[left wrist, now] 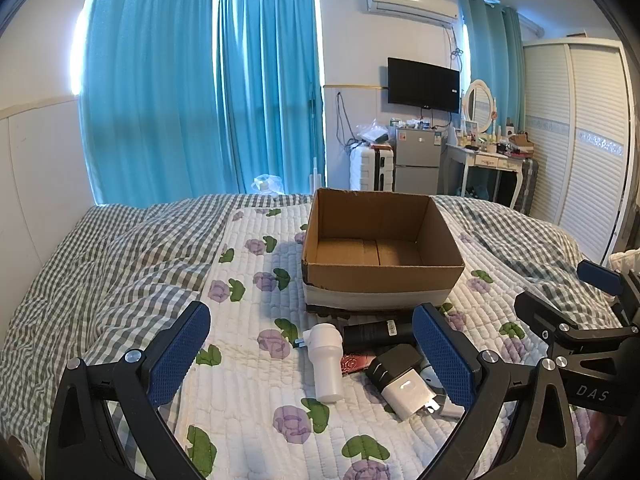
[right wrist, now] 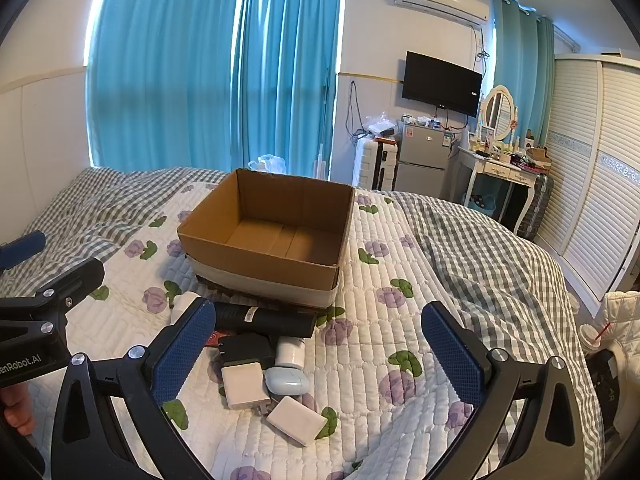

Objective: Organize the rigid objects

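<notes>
An empty cardboard box (left wrist: 382, 276) (right wrist: 260, 272) stands on the quilted bed. In front of it lies a pile of small objects: a white cylindrical plug (left wrist: 326, 360), a black tube (left wrist: 376, 332) (right wrist: 264, 318), a black charger (left wrist: 394, 364) (right wrist: 248, 350), a white charger (left wrist: 408, 394) (right wrist: 244, 386), a pale blue case (right wrist: 287, 381) and a white flat case (right wrist: 297, 420). My left gripper (left wrist: 312, 360) is open above the pile, holding nothing. My right gripper (right wrist: 320, 356) is open just right of the pile, holding nothing.
The floral quilt (left wrist: 256, 400) lies over a grey checked blanket (left wrist: 100, 264). Beyond the bed stand blue curtains (left wrist: 200, 92), a white suitcase (left wrist: 370, 168), a small fridge (left wrist: 416, 164), a dressing table (left wrist: 488, 160) and a wardrobe (left wrist: 580, 140).
</notes>
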A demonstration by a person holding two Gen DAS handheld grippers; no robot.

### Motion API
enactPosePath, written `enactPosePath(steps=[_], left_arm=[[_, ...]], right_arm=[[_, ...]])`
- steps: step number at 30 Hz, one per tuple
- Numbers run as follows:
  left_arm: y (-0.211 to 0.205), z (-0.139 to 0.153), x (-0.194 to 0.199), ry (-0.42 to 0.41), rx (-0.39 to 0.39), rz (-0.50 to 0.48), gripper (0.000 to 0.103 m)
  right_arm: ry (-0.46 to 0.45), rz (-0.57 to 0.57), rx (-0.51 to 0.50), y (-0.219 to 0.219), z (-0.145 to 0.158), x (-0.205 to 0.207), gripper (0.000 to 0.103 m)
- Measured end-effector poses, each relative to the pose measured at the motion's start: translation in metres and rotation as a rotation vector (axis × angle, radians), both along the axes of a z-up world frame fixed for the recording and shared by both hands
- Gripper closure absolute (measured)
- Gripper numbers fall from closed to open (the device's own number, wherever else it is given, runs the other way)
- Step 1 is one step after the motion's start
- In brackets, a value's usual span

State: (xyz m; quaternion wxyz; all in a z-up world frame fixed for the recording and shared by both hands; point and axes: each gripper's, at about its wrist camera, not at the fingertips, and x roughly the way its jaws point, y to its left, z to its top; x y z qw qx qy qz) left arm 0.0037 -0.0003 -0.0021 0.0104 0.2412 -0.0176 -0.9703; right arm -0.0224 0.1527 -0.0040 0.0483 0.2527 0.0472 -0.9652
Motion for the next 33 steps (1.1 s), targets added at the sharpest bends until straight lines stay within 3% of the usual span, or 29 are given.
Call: enactPosePath(steps=[33], left_arm=[[0.002, 0.015, 0.008, 0.016, 0.008, -0.013, 0.000]], right_arm=[[0.018, 0.015, 0.021, -0.004, 0.013, 0.008, 0.000]])
